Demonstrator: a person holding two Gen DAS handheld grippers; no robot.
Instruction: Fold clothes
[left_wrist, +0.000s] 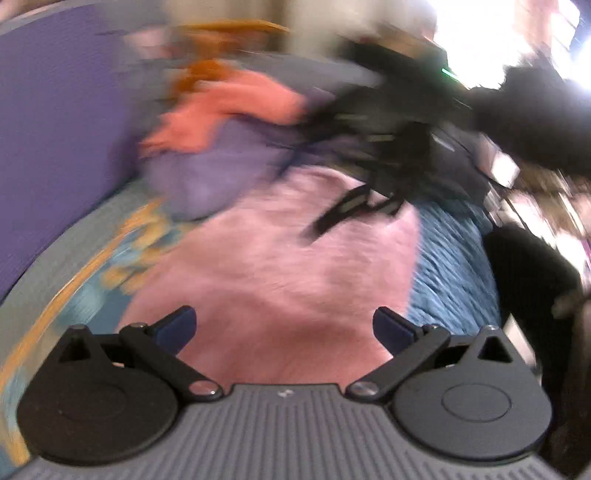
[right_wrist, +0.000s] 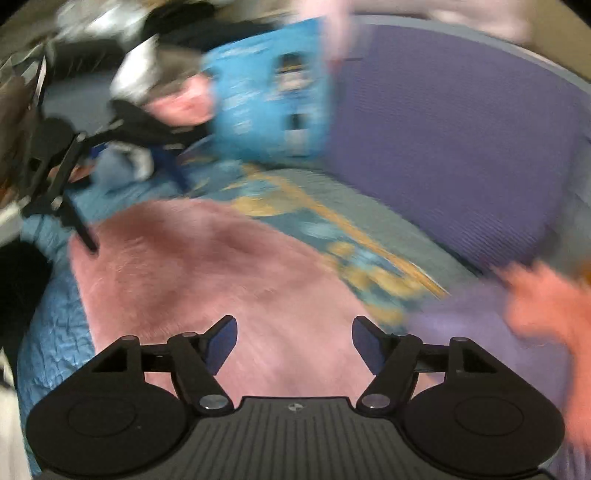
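Though motion blur smears both views, left claw (left_wrist: 284, 328) and right claw (right_wrist: 294, 343) gape empty above the pink garment (left_wrist: 280, 266), other clothes indistinct.

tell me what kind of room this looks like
Probably a bedroom: a blue patterned bedspread with a fluffy pink garment spread on it, a purple padded headboard behind, and more clothes piled nearby.

Two wrist fisheyes, each looking steeply down over its tongs, close above the shared pink fluffy garment (left_wrist: 280, 266) on the bed (right_wrist: 55, 332)
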